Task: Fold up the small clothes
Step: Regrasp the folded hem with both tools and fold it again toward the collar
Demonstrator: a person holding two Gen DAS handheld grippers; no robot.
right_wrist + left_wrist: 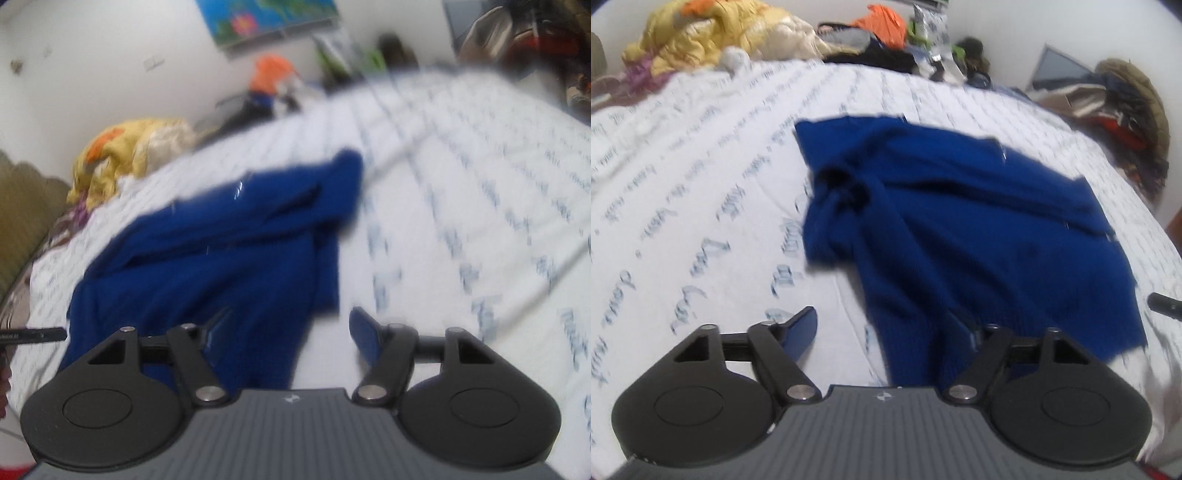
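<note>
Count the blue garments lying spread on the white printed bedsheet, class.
1. A single blue garment lies crumpled in the middle of the bedsheet, just ahead of both tongs. More clothes are heaped at the far edge of the bed; blue pieces could be hidden there.

Motion blur all over, and we lose the fine detail

We can't read the script printed on the bed sheet; the blue garment is smeared, its near hem hidden behind our right gripper. On the left wrist view, the left gripper has one fingertip lost against blue cloth.
</note>
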